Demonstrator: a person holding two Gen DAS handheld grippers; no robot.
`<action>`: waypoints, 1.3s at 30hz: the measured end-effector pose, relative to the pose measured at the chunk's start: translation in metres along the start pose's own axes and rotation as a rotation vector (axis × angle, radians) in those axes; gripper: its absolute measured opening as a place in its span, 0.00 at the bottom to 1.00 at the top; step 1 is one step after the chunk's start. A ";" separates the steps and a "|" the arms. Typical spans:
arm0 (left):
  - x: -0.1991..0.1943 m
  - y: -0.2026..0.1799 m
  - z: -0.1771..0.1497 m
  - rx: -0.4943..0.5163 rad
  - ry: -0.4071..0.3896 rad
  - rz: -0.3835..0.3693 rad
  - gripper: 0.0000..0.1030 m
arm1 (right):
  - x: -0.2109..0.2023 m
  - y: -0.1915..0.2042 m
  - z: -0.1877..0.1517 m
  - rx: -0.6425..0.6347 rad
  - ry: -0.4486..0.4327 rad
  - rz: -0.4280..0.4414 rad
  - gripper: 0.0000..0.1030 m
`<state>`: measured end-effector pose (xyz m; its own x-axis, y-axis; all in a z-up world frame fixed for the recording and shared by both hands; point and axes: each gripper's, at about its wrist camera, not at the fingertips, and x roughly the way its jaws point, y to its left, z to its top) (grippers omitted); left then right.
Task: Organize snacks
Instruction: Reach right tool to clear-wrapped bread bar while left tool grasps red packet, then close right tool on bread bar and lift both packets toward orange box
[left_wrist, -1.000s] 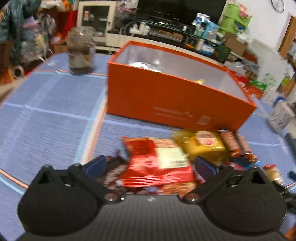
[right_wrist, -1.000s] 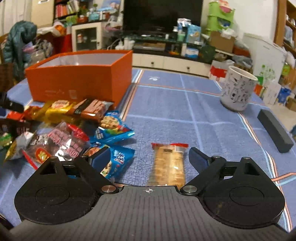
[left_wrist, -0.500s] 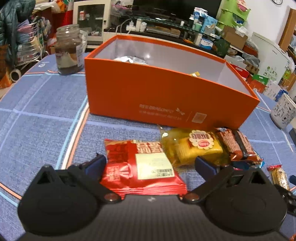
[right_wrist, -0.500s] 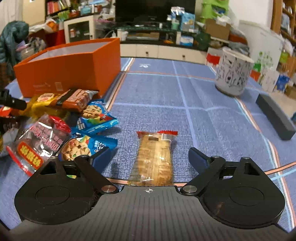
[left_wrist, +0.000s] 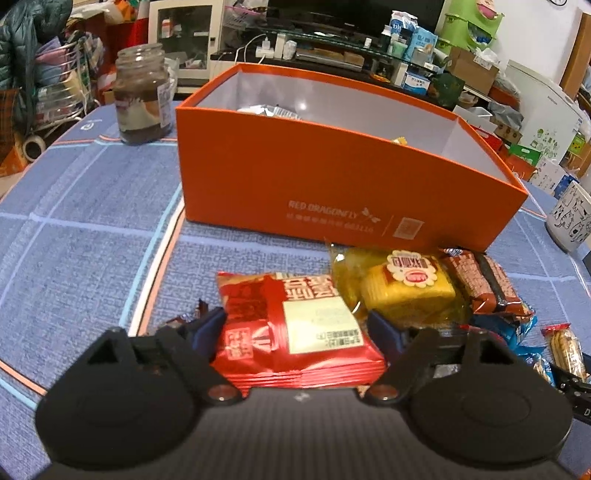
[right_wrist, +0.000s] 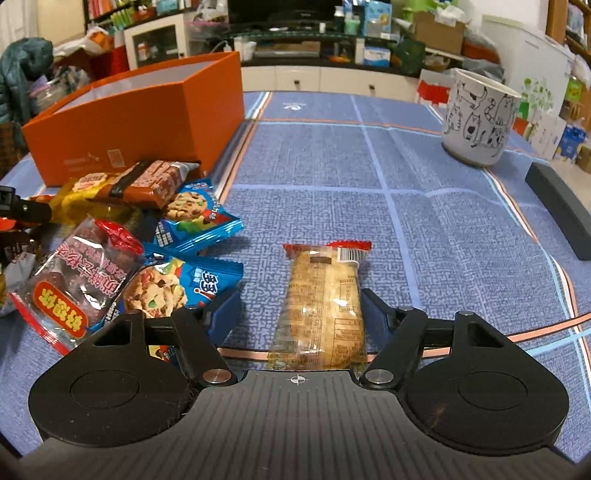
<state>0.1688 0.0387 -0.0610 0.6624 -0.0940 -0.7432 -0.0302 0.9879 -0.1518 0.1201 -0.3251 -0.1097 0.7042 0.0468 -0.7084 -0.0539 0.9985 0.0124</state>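
Lighting: I see even indoor light from overhead, colours strong. Glare: a small bright spot on the inner wall of the orange box (left_wrist: 351, 173); sheen on the red packet (left_wrist: 295, 328). Shadows: soft, short. Focus: both views sharp, no motion blur. Distortion: heavy fisheye bending of the blue tablecloth (right_wrist: 424, 206) lines; dark vignette at my lower corners.

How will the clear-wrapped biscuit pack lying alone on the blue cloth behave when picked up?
The biscuit pack probably stays fairly stiff, since biscuits fill its wrapper. They could crumble under a hard squeeze. The glossy film may slip.
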 end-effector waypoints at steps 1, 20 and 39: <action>0.001 -0.001 0.000 0.008 0.001 0.003 0.78 | 0.000 0.000 0.000 0.001 0.000 0.000 0.59; 0.007 -0.018 -0.007 0.119 0.019 0.096 0.79 | -0.002 0.005 0.002 0.001 0.004 0.004 0.36; 0.003 -0.014 -0.008 0.117 0.013 0.062 0.79 | 0.001 0.003 0.003 -0.003 0.004 0.008 0.38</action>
<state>0.1648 0.0235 -0.0662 0.6520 -0.0332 -0.7575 0.0174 0.9994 -0.0289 0.1223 -0.3217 -0.1083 0.7007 0.0545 -0.7113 -0.0617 0.9980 0.0156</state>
